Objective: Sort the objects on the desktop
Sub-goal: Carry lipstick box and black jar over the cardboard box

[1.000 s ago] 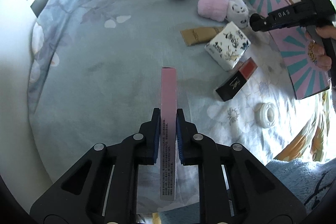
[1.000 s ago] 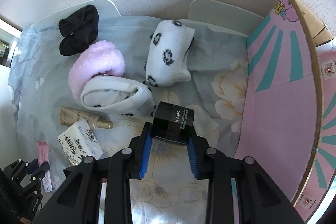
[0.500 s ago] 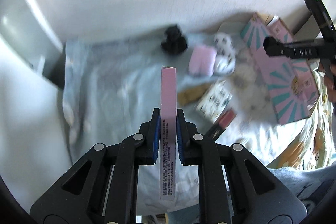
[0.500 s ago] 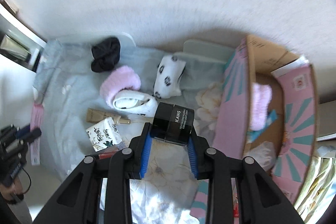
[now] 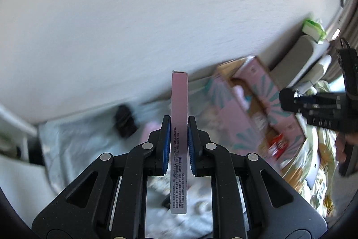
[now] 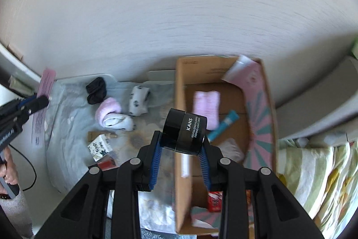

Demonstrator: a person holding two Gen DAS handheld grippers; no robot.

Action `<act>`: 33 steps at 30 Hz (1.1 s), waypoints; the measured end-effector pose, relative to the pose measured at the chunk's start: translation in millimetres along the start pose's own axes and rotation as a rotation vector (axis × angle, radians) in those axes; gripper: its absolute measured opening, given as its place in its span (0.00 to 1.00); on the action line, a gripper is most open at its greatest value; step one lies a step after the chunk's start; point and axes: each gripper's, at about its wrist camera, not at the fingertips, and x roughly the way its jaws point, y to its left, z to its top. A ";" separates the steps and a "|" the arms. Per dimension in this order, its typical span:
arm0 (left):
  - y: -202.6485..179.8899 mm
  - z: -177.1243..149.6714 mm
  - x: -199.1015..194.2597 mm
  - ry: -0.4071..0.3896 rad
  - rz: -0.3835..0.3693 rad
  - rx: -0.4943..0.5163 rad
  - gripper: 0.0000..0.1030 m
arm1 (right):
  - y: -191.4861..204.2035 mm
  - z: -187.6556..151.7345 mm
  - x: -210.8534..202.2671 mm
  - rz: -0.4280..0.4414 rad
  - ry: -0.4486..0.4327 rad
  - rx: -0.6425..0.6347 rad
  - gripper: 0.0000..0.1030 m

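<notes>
Risk first: both items are in the air, each carried on a narrow pinch. The left gripper (image 5: 179, 145) has its fingers (image 5: 166, 145) pressed on the flat sides of a long pink box (image 5: 179, 127), which sticks out well past the pads at both ends; a quick swing could lever it loose or let it pivot. The right gripper (image 6: 180, 162) pinches a round black jar (image 6: 184, 134) across its curved wall, high over the near wall of the open cardboard box (image 6: 181, 194). A round side gives the pads little to bite on, so the jar may roll out and fall outside the box or onto what lies inside. The two grippers are near each other; the left one with its pink box shows at the left edge of the right view, so if both head for the cardboard box they could knock together.

Count on the cloth-covered surface (image 6: 67, 127):
- black scrunchie (image 6: 96, 91): one
- pink fluffy band (image 6: 108, 108): one
- white spotted socks (image 6: 138, 100): two
- beige tube (image 6: 100, 134): one
- small patterned carton (image 6: 99, 147): one
- red lipstick box (image 6: 105, 165): one

Inside the cardboard box: one pink fluffy piece (image 6: 205, 106), one teal tube (image 6: 223, 124); the rest is too blurred to count.
</notes>
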 end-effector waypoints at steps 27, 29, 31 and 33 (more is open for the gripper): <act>-184.3 51.2 183.6 0.238 -0.031 0.110 0.12 | -91.2 -63.5 48.3 0.030 0.133 0.116 0.28; -185.2 49.5 193.4 0.257 -0.026 0.104 0.12 | -94.2 -65.3 57.3 0.041 0.151 0.118 0.28; -185.7 47.5 204.4 0.277 -0.023 0.095 0.12 | -95.9 -65.2 65.1 0.062 0.162 0.104 0.28; -187.0 47.3 211.1 0.289 -0.018 0.095 0.12 | -97.5 -65.9 70.1 0.071 0.172 0.104 0.28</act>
